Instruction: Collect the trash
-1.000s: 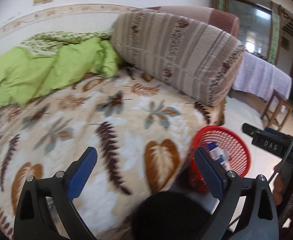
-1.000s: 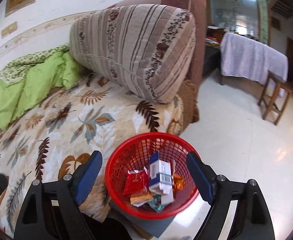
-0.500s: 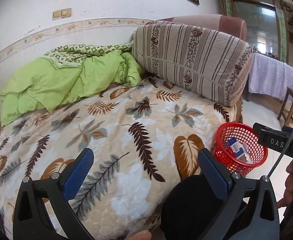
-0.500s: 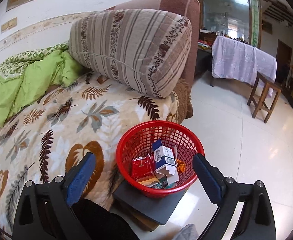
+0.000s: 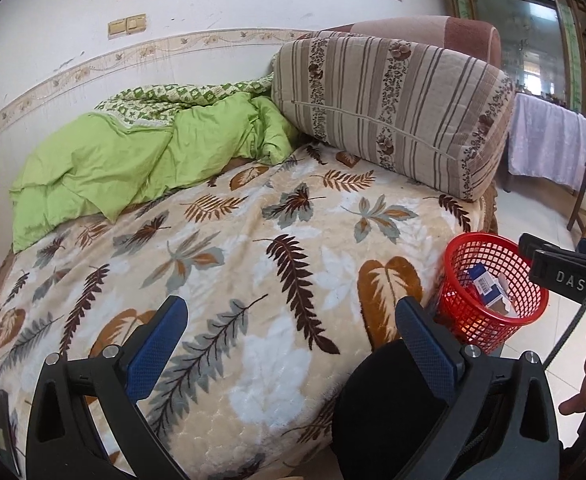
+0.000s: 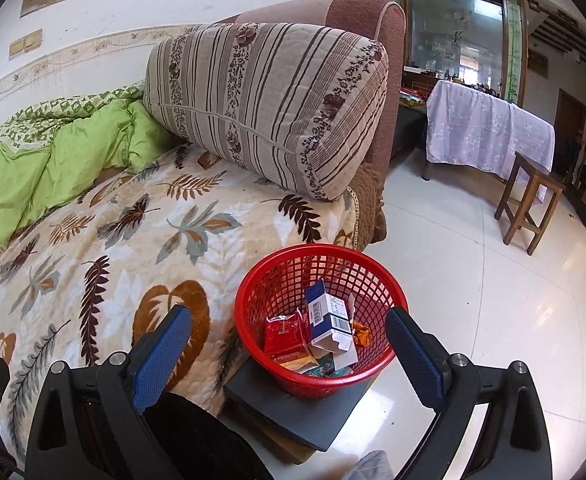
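A red mesh basket [image 6: 261,292] stands on a dark grey board [image 6: 293,412] on the floor beside the bed. Inside lie a blue and white box [image 6: 327,320], a red packet [image 6: 283,336] and an orange wrapper [image 6: 360,334]. My right gripper [image 6: 289,320] hangs open just above and in front of the basket, with nothing between its blue pads. My left gripper [image 5: 289,312] is open over the leaf-patterned blanket [image 5: 253,240], with nothing in it. In the left wrist view the basket [image 5: 465,264] is at the right. I see no loose trash on the blanket.
A green quilt [image 5: 133,160] and a striped cushion [image 5: 393,112] lie at the back of the bed. A person's dark knee [image 5: 385,412] is below the left gripper. A wooden stool [image 6: 529,200] and a cloth-covered table [image 6: 489,128] stand on the tiled floor at the right.
Both grippers have drawn back from the bed and the basket, which now look smaller. Both pairs of jaws stand slightly wider. The basket's contents have not moved.
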A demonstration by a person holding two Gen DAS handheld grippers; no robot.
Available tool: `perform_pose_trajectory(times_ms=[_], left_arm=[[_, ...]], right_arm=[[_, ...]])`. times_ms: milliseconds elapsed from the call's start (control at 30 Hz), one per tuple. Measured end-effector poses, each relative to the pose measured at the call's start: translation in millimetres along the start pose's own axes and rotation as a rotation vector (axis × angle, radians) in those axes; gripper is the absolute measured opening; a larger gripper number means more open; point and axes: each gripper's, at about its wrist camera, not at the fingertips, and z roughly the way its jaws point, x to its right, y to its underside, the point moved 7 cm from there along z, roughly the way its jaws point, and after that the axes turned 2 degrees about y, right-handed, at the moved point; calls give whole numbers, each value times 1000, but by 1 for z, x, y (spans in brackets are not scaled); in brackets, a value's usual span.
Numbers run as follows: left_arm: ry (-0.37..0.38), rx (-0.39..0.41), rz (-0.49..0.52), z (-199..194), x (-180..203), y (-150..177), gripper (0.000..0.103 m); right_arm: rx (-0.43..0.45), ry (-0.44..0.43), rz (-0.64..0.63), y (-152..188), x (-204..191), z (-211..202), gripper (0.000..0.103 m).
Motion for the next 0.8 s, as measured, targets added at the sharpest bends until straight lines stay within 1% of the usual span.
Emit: perform_pose_trajectory(times_ms=[133, 267, 800], left_arm=[[-29, 0, 4, 1, -2, 2, 103], [-39, -4, 10, 2, -3, 3, 103], [-31, -13, 7, 4, -6, 9, 103]], right_arm=[[-1, -2, -3, 0, -1, 1, 98], [-2, -4, -9, 0, -3, 2, 98], [-11, -5, -21, 3, -6, 5, 98]])
